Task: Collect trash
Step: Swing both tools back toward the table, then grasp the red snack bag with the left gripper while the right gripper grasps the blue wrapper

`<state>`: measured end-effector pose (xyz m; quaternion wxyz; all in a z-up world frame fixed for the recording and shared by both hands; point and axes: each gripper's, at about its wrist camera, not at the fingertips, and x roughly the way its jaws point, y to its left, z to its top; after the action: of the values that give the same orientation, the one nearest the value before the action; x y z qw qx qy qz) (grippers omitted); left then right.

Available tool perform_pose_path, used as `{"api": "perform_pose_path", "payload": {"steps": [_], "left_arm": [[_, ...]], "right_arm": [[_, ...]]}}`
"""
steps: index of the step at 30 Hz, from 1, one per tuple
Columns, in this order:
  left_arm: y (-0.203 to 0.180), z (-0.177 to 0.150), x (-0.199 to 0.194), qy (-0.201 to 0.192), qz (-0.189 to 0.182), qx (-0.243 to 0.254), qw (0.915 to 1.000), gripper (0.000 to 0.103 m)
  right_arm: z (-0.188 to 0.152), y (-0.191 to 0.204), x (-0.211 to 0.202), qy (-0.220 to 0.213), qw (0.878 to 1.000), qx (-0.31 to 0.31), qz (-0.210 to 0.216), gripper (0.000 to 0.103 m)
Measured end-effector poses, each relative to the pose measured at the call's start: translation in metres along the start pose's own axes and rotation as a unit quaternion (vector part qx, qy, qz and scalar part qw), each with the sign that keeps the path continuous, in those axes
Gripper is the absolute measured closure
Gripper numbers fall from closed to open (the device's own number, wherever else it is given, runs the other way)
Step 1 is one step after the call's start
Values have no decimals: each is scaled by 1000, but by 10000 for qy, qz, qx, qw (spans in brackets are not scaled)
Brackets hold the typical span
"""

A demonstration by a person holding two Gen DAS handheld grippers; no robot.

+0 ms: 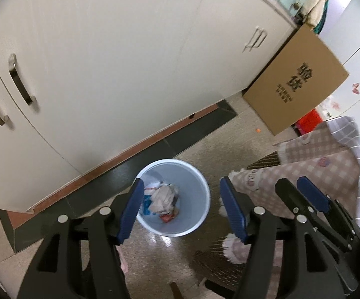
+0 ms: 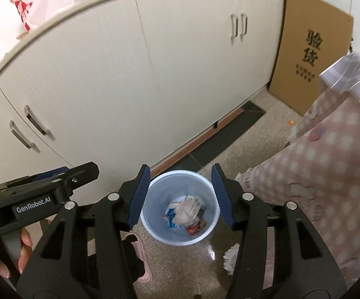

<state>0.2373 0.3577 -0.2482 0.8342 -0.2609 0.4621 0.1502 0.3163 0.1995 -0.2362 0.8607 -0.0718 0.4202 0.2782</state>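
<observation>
Right wrist: pale-blue bin (image 2: 180, 206) holds crumpled wrappers (image 2: 186, 214).

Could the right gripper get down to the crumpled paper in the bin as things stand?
Probably yes. The right gripper hangs open and empty above the pale blue bin, whose mouth is uncovered, with the crumpled paper showing between its fingers. The bin's depth could make the reach tight.

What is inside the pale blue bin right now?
The bin holds crumpled pale paper, a blue-and-white wrapper and a red scrap. Whatever lies beneath that pile is covered, and the bin's bottom is mostly hidden.
</observation>
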Motion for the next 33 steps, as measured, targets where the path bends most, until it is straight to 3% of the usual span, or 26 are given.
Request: {"api": "perform_pose_path", "payload": {"steps": [10, 15, 24, 30, 33], "left_arm": [[-61, 0, -104, -835, -652, 141, 9943, 41], [-126, -16, -147, -1027, -1033, 691, 9869, 40], [-260, -87, -150, -233, -2134, 1604, 9634, 40], [-328, -134, -125, 272, -2571, 1944, 9462, 40], [-342, -152, -108, 469, -2648, 1959, 9430, 40]], "right_arm": [[27, -26, -142, -1216, 9924, 145, -157, 51], [20, -66, -213, -1757, 9828, 311, -481, 50], [-39, -197, -315, -2246, 9564, 1255, -1386, 50], [-91, -271, -335, -2082, 9428, 1905, -1772, 50], [-114, -294, -337, -1986, 9390, 2140, -1818, 50]]}}
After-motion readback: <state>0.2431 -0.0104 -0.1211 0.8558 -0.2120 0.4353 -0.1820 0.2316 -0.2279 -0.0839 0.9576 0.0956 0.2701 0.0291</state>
